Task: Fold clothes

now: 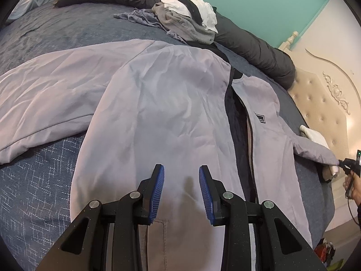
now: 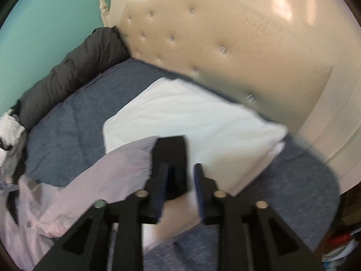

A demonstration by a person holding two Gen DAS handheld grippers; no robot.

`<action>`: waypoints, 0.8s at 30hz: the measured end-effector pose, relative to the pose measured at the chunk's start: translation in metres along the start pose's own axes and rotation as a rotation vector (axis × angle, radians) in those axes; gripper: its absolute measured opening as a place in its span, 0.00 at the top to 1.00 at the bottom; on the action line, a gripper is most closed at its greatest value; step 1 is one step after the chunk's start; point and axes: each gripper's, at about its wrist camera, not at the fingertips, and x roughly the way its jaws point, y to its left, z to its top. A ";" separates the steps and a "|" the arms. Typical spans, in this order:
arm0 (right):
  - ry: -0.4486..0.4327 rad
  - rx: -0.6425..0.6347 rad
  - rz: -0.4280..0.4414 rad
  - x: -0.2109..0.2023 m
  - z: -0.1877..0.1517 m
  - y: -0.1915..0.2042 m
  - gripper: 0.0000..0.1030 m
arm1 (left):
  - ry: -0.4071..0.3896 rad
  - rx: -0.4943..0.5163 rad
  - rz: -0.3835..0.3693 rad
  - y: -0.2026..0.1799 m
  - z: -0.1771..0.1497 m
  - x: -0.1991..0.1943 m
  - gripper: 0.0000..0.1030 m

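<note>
Jacket [image 1: 158,103], light grey with a dark lining and an open front zipper, lies spread flat across the blue patterned bedspread [image 1: 33,180] in the left wrist view, one sleeve extended to the left side of the frame. Left gripper [image 1: 181,192] hovers over the lower front panel of the jacket with its blue-padded fingers [image 1: 158,194] apart and nothing between them. Beyond the jacket collar, a pile of clothes [image 1: 187,15] in grey, white and black rests against a dark rolled blanket [image 1: 255,49] along the far edge of the bed. At the right edge of this view, the right gripper [image 1: 345,164] meets the cuff end of the other sleeve [image 1: 315,151], with a hand [image 1: 353,187] behind it; whether the fingers grip the cuff cannot be told from here. A cream tufted headboard [image 1: 325,103] stands behind. Right wrist view is blurred. Right gripper [image 2: 179,189] shows its fingers apart, with the black cuff [image 2: 171,158] of the grey sleeve [image 2: 117,171] lying against the left finger; the fingers are not pressed together on it, and a firm hold cannot be confirmed. A folded white garment [image 2: 187,117] lies on the bedspread [image 2: 79,113] just beyond the cuff, near the headboard [image 2: 225,45]. Dark blanket [image 2: 74,67] runs along the teal wall [image 2: 45,18] at left.
</note>
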 end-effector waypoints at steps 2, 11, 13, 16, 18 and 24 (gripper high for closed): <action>-0.065 -0.026 -0.016 -0.017 0.005 0.011 0.65 | -0.001 0.003 -0.002 -0.001 0.001 -0.001 0.66; -0.053 -0.211 0.309 -0.020 -0.002 0.151 0.55 | -0.011 0.030 -0.012 -0.011 0.015 -0.001 0.66; 0.000 -0.264 0.398 -0.007 -0.015 0.192 0.55 | -0.013 0.036 -0.013 -0.013 0.018 -0.001 0.66; 0.060 -0.345 0.509 0.009 -0.032 0.257 0.55 | -0.007 0.045 -0.025 -0.018 0.025 0.005 0.66; 0.091 -0.398 0.575 0.019 -0.042 0.296 0.55 | -0.004 0.061 -0.027 -0.021 0.028 0.009 0.66; 0.153 -0.527 0.659 0.057 -0.055 0.383 0.53 | -0.006 0.105 -0.026 -0.031 0.038 0.026 0.66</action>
